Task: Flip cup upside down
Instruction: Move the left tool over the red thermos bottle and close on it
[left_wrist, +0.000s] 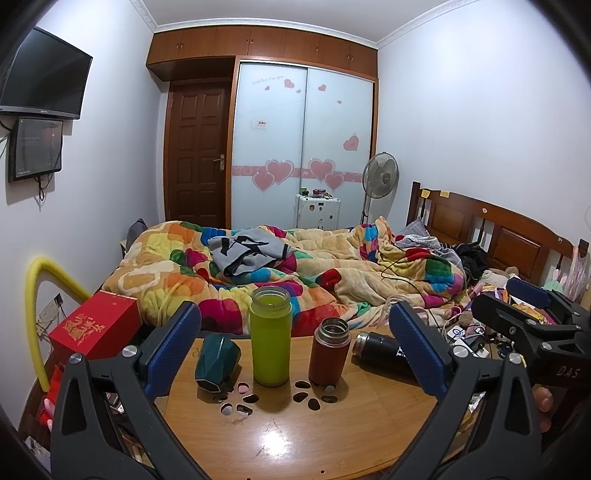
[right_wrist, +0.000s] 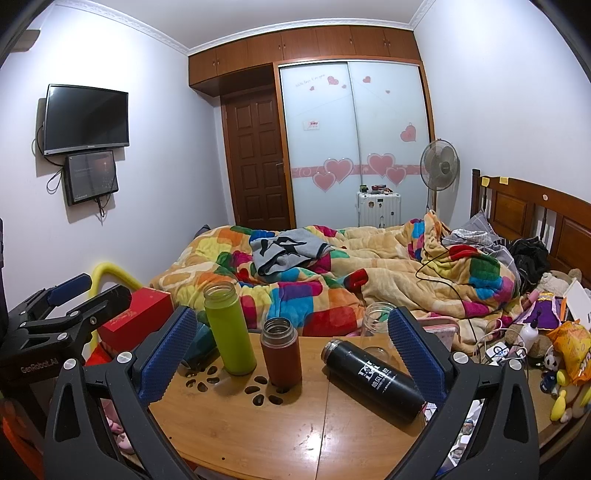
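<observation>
A dark teal faceted cup (left_wrist: 217, 362) lies tilted on its side at the left of the round wooden table (left_wrist: 295, 432); in the right wrist view only a sliver of the cup (right_wrist: 201, 341) shows behind my finger. A green bottle (left_wrist: 270, 335) and a brown-red bottle (left_wrist: 330, 350) stand open and upright. A black bottle (right_wrist: 373, 378) lies on its side at the right. My left gripper (left_wrist: 295, 354) is open and empty, held back from the bottles. My right gripper (right_wrist: 291, 354) is open and empty, above the table's near part.
A red box (left_wrist: 94, 325) sits left of the table beside a yellow foam tube (left_wrist: 35, 317). A clear glass jar (right_wrist: 376, 325) stands behind the black bottle. Behind the table is a bed with a colourful quilt (left_wrist: 288, 273). Cables and toys (right_wrist: 535, 343) clutter the right.
</observation>
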